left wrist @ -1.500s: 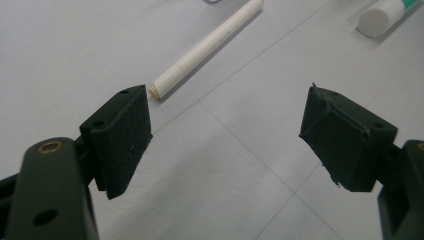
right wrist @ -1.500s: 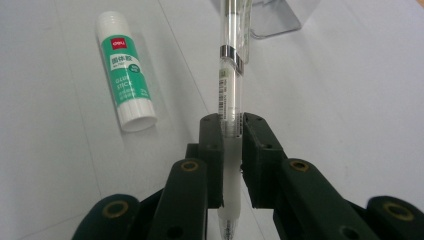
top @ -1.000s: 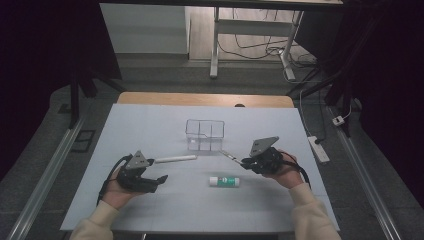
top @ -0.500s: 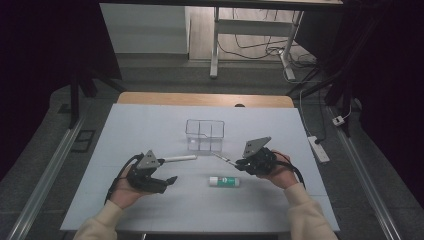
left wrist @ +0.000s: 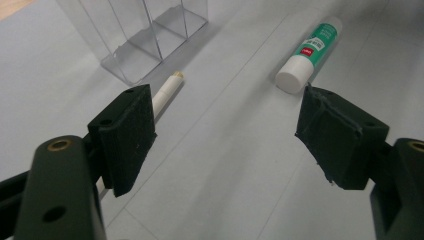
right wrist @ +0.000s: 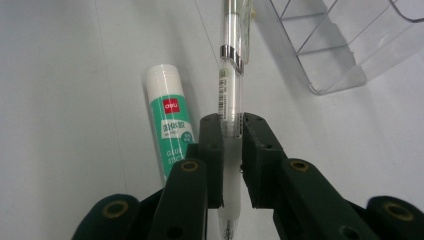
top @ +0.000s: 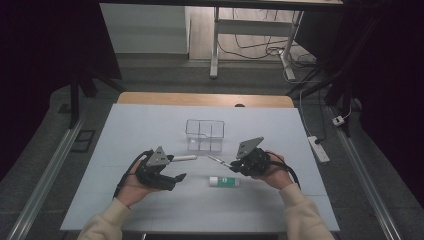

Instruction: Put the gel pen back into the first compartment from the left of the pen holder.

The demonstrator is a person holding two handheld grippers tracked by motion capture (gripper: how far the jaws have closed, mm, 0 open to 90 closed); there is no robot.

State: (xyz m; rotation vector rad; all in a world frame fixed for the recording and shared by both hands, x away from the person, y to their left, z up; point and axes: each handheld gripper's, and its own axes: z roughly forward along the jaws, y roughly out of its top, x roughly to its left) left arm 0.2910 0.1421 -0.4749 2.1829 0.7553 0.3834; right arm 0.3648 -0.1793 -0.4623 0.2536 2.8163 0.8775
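Observation:
My right gripper (right wrist: 231, 150) is shut on a clear pen (right wrist: 231, 75), gripping its barrel, with the clip end pointing away toward the clear divided box (right wrist: 345, 45). In the high view that gripper (top: 234, 167) hovers right of centre and the pen (top: 217, 160) sticks out to its left. A green-and-white glue stick (top: 224, 181) lies on the table just below it. My left gripper (left wrist: 225, 125) stands open and holds nothing. A white pen (left wrist: 167, 90) lies partly behind its left jaw, and the glue stick (left wrist: 310, 52) lies ahead on the right. In the high view the left gripper (top: 175, 179) is below the white pen (top: 183, 158).
The clear box (top: 205, 135) stands mid-table on a pale blue-grey tabletop (top: 130, 130) with a wooden strip at the far edge. Metal rails run down both sides. A power strip (top: 318, 148) and cables lie on the floor to the right.
My left hand has moved right toward the table's middle and risen slightly, jaws still open. My right hand has shifted left with the pen still in its grip.

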